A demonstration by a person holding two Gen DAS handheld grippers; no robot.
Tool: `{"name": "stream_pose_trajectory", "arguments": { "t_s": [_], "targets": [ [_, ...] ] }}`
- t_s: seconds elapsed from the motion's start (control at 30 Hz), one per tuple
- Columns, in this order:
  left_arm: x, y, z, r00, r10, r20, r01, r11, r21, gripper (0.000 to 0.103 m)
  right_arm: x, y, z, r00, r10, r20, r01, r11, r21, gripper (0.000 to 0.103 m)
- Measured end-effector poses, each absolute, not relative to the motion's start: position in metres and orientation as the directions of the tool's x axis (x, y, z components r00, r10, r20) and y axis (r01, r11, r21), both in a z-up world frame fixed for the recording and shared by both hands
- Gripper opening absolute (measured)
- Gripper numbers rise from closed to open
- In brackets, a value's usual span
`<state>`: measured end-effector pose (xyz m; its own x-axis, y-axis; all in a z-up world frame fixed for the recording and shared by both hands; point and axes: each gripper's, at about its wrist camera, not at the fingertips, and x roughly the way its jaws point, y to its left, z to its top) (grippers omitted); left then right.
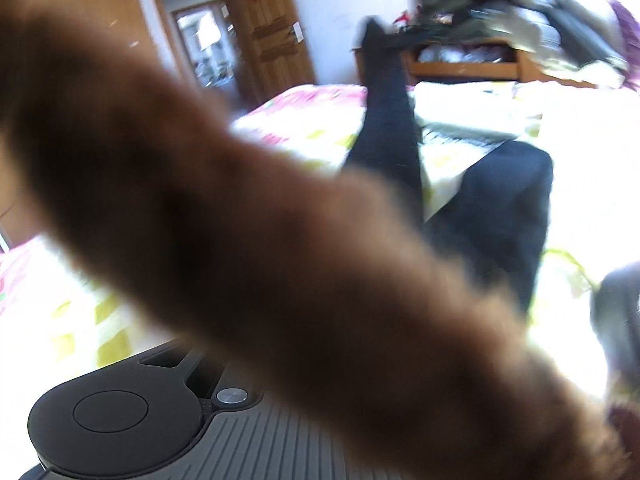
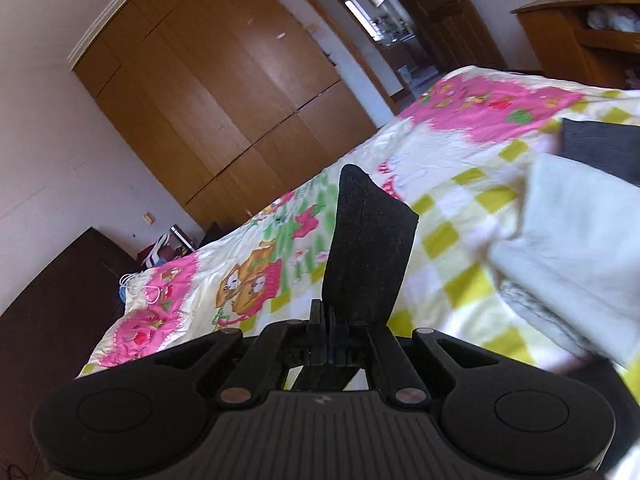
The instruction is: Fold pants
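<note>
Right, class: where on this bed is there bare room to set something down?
Free: the quilt from its pink edge to the checks beside the white folded cloth. Crowded: the right side, that cloth plus a dark cloth behind it.

1. Pants (image 1: 504,208): dark navy fabric, unfolded, draped over the bed.
2. One leg (image 1: 386,120) is lifted upward toward the far side; the other lies crumpled.
3. Right wrist view: dark fabric strip (image 2: 368,248) stands upright.

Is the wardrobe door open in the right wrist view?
No, the wooden wardrobe shows flat, flush panels with every door closed; only the room's doorway beyond it stands open.
</note>
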<state>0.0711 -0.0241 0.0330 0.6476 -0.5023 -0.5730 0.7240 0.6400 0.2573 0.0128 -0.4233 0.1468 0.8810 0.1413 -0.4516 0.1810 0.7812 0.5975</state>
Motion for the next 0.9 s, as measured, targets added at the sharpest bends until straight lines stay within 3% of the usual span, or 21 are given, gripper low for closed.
{"name": "stream_pose_trajectory", "arguments": {
  "t_s": [0.2, 0.47, 0.6, 0.8, 0.9],
  "targets": [
    [0.049, -0.069, 0.009, 0.556, -0.524, -0.645, 0.795, 0.56, 0.231, 0.016, -0.031, -0.452, 0.046, 0.773, 0.095, -0.627, 0.395, 0.701, 0.594, 0.019],
    [0.039, -0.101, -0.005, 0.517, -0.507, -0.689, 0.828, 0.5, 0.254, 0.016, -0.03, -0.476, 0.013, 0.817, 0.142, -0.559, 0.397, 0.566, 0.723, 0.026],
    [0.041, -0.108, -0.007, 0.515, -0.503, -0.695, 0.826, 0.509, 0.243, 0.016, -0.02, -0.479, 0.007, 0.796, 0.124, -0.592, 0.434, 0.566, 0.701, 0.021],
    [0.037, -0.113, 0.0, 0.518, -0.519, -0.68, 0.829, 0.503, 0.247, 0.016, -0.047, -0.467, 0.054, 0.905, 0.053, -0.423, 0.284, 0.665, 0.691, 0.019],
    [0.034, -0.113, -0.003, 0.509, -0.526, -0.681, 0.832, 0.503, 0.234, 0.016, -0.055, -0.467, 0.036, 0.869, 0.048, -0.492, 0.34, 0.665, 0.665, 0.021]
  ]
}}
